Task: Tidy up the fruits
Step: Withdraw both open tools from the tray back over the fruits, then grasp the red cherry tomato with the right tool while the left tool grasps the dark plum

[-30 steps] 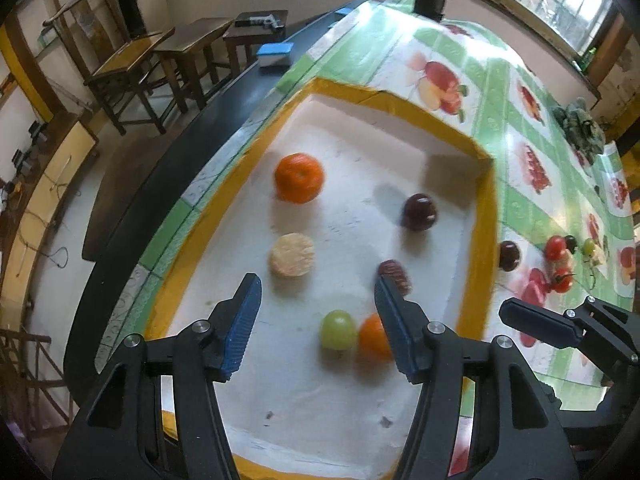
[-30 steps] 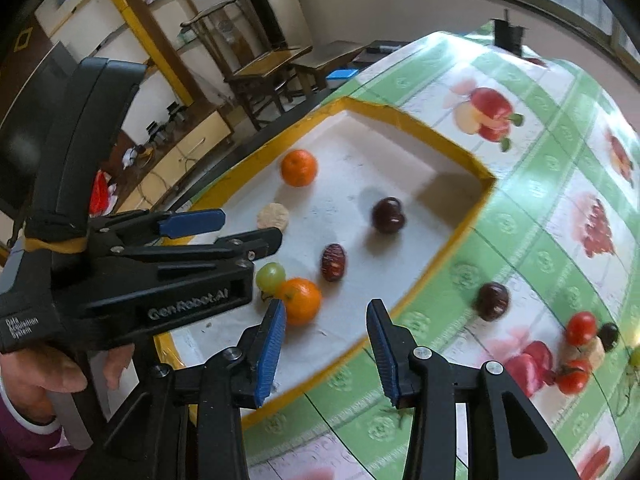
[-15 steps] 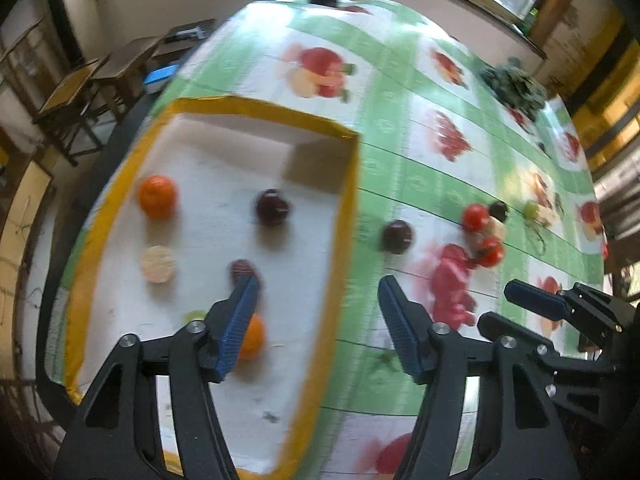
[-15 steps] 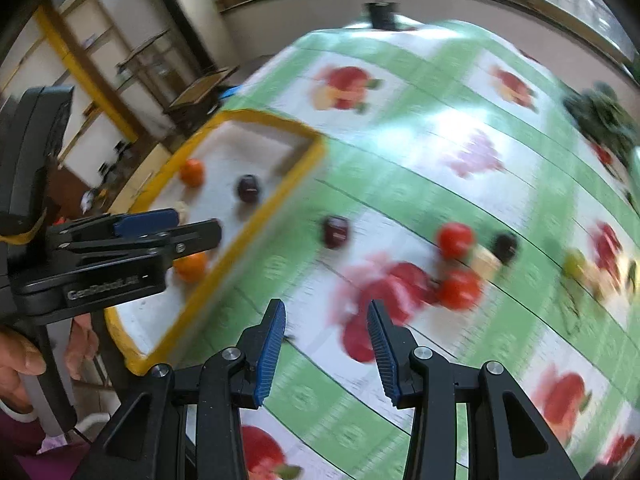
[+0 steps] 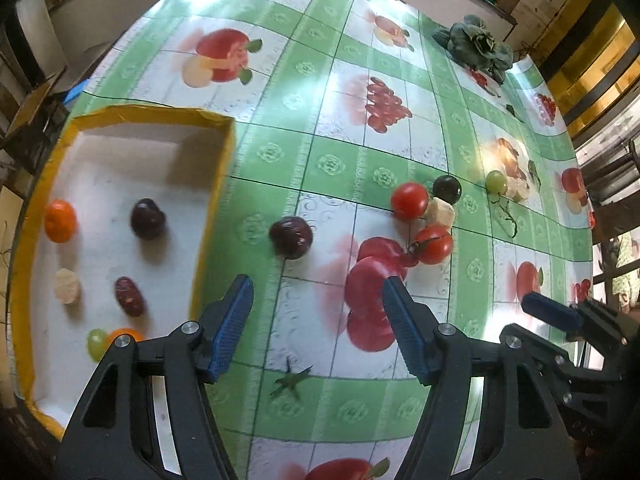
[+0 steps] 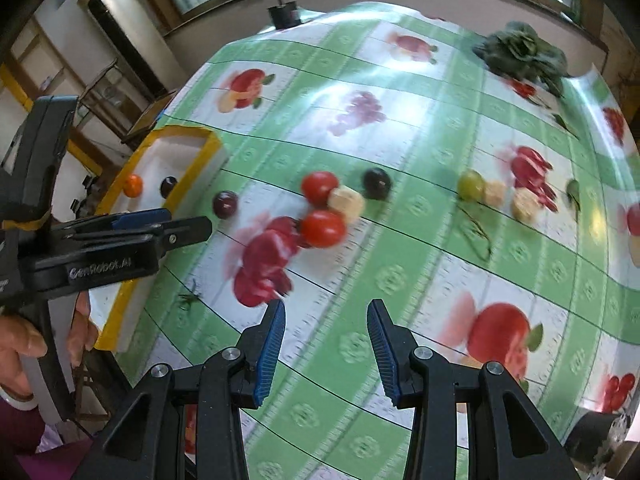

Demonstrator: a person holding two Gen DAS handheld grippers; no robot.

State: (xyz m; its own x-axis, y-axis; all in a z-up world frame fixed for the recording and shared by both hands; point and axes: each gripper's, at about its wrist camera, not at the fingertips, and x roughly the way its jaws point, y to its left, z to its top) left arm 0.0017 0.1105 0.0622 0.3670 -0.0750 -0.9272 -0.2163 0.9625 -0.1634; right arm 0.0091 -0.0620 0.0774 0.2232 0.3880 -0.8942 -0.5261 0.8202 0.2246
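Note:
A white tray with a yellow rim (image 5: 224, 168) sits at the table's left end and holds several fruits: an orange (image 5: 60, 220), a dark plum (image 5: 148, 219), a date (image 5: 129, 296), a green grape (image 5: 96, 344). On the cloth lie a dark plum (image 5: 291, 237) (image 6: 225, 204), two tomatoes (image 5: 409, 201) (image 5: 434, 244), a pale chunk (image 5: 439, 212), a dark grape (image 5: 447, 189) and a green grape (image 5: 496, 181). My left gripper (image 5: 318, 324) is open and empty just before the loose plum. My right gripper (image 6: 325, 354) is open and empty, short of the tomatoes (image 6: 323, 227).
A leafy green vegetable (image 5: 476, 46) lies at the far right corner. A dark cup (image 6: 283, 16) stands at the table's far edge. More pale chunks (image 6: 524, 205) lie right of the green grape (image 6: 471, 185). Wooden furniture stands beyond the table's left side.
Both grippers have swung right, away from the tray and out over the cloth. The loose fruits now lie ahead of them. Both jaws stayed open.

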